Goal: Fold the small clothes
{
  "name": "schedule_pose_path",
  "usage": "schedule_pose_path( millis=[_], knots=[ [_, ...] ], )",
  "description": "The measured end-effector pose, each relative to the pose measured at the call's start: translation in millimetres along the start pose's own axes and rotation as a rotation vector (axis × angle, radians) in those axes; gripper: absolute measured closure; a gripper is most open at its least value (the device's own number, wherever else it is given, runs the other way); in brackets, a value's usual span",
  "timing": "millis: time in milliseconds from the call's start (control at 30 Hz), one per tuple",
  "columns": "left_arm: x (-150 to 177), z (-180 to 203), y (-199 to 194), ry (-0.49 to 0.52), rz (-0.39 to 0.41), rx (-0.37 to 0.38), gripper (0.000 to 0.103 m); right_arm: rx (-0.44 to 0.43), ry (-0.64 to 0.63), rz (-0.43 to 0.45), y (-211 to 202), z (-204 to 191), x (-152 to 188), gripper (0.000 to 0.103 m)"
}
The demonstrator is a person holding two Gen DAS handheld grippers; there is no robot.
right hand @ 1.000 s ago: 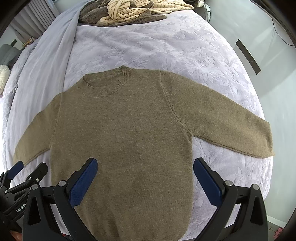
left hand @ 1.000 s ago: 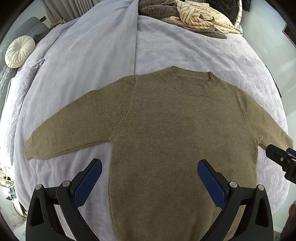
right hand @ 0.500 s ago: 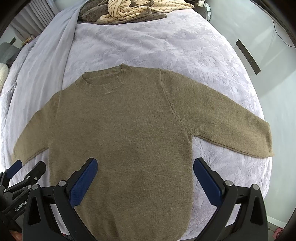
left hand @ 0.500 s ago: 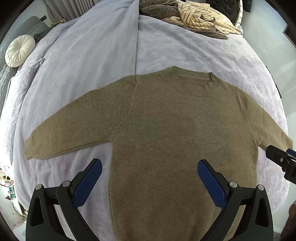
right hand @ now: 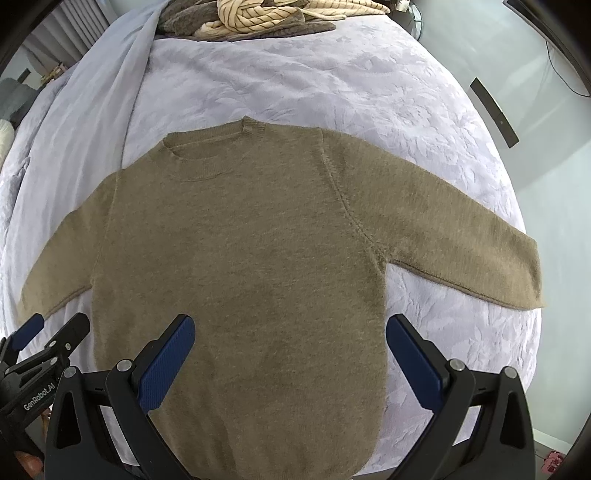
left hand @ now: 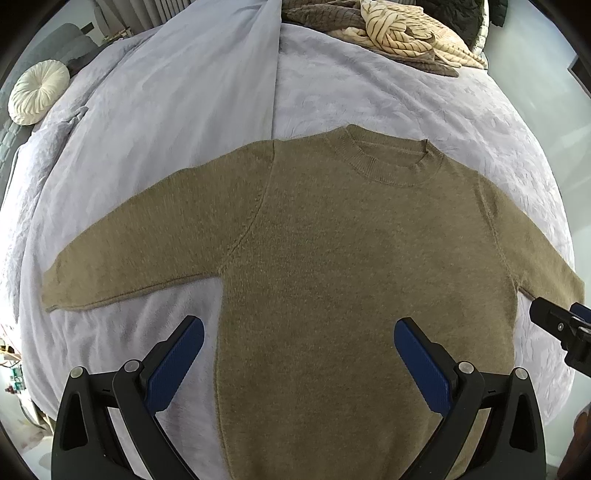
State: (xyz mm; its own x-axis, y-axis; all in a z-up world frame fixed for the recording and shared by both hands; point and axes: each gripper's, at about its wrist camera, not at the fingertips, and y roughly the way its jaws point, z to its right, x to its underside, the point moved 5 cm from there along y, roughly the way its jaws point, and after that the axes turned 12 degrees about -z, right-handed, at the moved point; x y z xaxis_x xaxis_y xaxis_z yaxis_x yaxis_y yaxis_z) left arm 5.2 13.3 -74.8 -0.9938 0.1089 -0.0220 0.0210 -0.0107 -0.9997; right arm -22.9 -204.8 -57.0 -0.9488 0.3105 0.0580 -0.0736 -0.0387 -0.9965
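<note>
An olive-brown knitted sweater [left hand: 351, 266] [right hand: 236, 258] lies flat on the bed, front up, collar away from me, both sleeves spread out sideways. My left gripper [left hand: 299, 332] hovers open above the sweater's lower left body, its blue pads [left hand: 173, 363] wide apart with nothing between them. My right gripper [right hand: 290, 330] hangs open over the lower right body, also holding nothing. The right gripper's tip [left hand: 565, 328] shows at the left wrist view's right edge, and the left gripper [right hand: 40, 347] shows at the right wrist view's left edge.
The bed is covered by a pale lavender quilt [left hand: 406, 96] [right hand: 314, 81]. A heap of cream striped and grey-brown knits [left hand: 399, 33] [right hand: 258, 18] lies at the far end. A round cream cushion [left hand: 38, 92] sits far left. The bed's right edge [right hand: 517, 206] drops to the floor.
Both grippers have stayed open and nearly still. The right wrist view has shifted slightly, so the sweater sits a little lower in it.
</note>
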Motion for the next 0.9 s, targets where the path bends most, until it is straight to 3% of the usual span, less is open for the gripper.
schedule_pose_path(
  millis=[233,467,600,767,900],
  knots=[
    [2,-10,4,-0.017,0.013,0.041,0.000,-0.044,-0.086,0.055,-3,-27,6,0.000],
    [7,-57,23,-0.120,0.028,0.149,0.000,-0.073,-0.166,-0.017,15,-72,19,0.000],
    [12,-117,40,-0.234,0.061,0.205,0.000,-0.092,-0.227,-0.044,30,-101,30,0.000],
    [28,-222,71,-0.464,0.092,0.175,0.000,-0.100,-0.284,-0.093,52,-132,48,0.000],
    [39,-284,98,-0.632,0.112,0.232,0.000,-0.093,-0.327,-0.126,66,-149,59,0.000]
  ],
)
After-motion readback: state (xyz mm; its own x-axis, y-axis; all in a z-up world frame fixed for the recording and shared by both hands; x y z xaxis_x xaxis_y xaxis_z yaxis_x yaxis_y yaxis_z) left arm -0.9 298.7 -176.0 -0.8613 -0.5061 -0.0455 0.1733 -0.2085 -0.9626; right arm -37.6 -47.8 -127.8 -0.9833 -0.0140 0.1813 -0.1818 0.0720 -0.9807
